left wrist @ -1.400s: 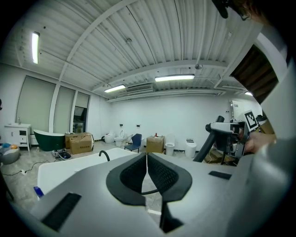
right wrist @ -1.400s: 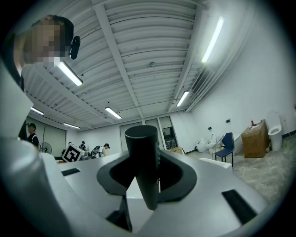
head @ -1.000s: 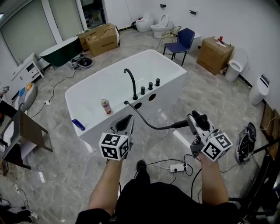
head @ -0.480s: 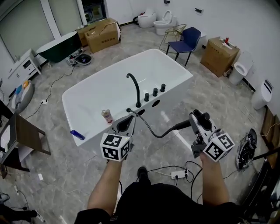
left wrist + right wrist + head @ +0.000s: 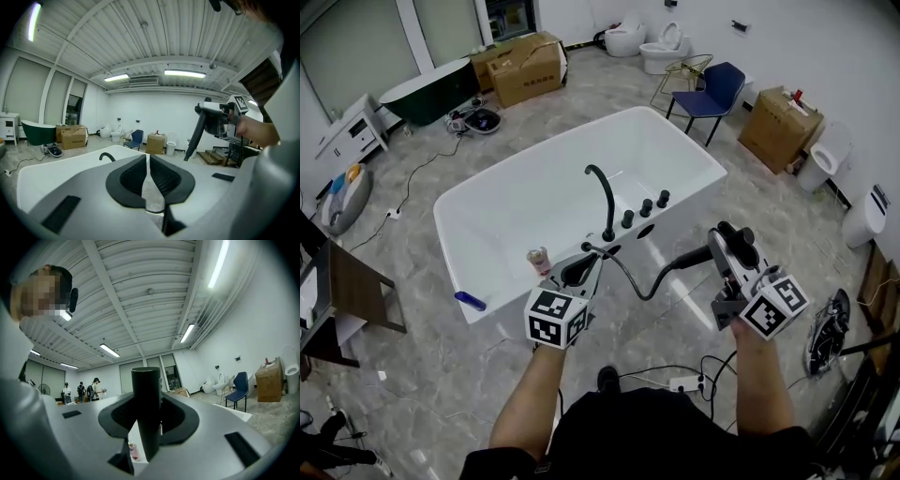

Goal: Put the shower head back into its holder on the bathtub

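The shower head [image 5: 146, 408] is clamped in the right gripper [image 5: 727, 251] jaws; its hose [image 5: 628, 281] is traced to the bathtub [image 5: 516, 202] rim in the head view. Left gripper [image 5: 148, 161] jaws are closed, empty.

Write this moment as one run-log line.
stage: shower head not yet in holder | right gripper: shut on shower head | left gripper: shut, empty | hose: attached at bathtub rim

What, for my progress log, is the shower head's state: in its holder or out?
Out: the right gripper holds the shower head outside the bathtub, hose trailing.
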Available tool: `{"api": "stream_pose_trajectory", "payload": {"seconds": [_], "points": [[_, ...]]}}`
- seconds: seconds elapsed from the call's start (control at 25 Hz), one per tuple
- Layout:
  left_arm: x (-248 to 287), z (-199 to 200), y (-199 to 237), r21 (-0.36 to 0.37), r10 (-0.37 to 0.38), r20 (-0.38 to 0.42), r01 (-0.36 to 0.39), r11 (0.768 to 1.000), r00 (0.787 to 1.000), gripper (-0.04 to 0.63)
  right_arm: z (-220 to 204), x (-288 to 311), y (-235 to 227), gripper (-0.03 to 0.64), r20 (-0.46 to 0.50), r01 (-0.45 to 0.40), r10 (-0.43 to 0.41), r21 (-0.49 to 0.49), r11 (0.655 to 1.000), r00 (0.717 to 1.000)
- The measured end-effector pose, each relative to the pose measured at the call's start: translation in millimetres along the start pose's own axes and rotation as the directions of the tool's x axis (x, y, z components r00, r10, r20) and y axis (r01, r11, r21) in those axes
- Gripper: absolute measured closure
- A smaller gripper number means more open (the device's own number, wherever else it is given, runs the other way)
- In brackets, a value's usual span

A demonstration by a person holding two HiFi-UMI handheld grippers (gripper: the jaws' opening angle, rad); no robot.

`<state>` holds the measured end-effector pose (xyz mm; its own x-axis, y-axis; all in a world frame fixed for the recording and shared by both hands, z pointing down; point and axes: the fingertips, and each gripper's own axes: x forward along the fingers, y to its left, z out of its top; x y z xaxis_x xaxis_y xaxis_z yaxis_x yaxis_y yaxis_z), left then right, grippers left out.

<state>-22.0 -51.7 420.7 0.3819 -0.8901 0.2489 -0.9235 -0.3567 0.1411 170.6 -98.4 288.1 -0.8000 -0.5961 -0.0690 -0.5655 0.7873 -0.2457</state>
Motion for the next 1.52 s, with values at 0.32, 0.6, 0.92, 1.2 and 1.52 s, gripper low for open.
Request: {"api": "stream_pose_trajectory", "payload": {"seconds": [0.32,0.6,0.92,1.2,1.52], "points": [[5.6,3.2,10.7,0.008,-0.014,-0.006,0.014,1.0,1.0,0.568,4.9,36.6,4.7,0.491,0.004,-0.031,0.031,0.016,0.999,1.0],[33.4,-19.9,-4.2,-0.023,-0.088,-0.07,0.087,0.996,0.994,0.476,4.5,65.3,-4.6,0.491,0.006,-0.072,0.072,0.039,0.997,0.997],[90.3,-32.6,-3.0,-0.079,-0.099,-0.095,0.092,0.993,0.99,0.427,19.1,119.8,-31.7,0.491,0.022,-0.195,0.194,0.042,0.98,0.981],[143.1,-32.3,10.7,-0.096,-0.047,-0.135,0.034,0.995,0.99,0.416,34.8,166.2,-56.8,0.491,0.021,-0.309,0.309,0.075,0.948,0.951],[187.8,-37.5,22.5,-0.068,-0.023,-0.192,0.01,0.998,0.981,0.414,43.6,193.5,-64.7,0.491,0.035,-0.397,0.396,0.132,0.908,0.918]]}}
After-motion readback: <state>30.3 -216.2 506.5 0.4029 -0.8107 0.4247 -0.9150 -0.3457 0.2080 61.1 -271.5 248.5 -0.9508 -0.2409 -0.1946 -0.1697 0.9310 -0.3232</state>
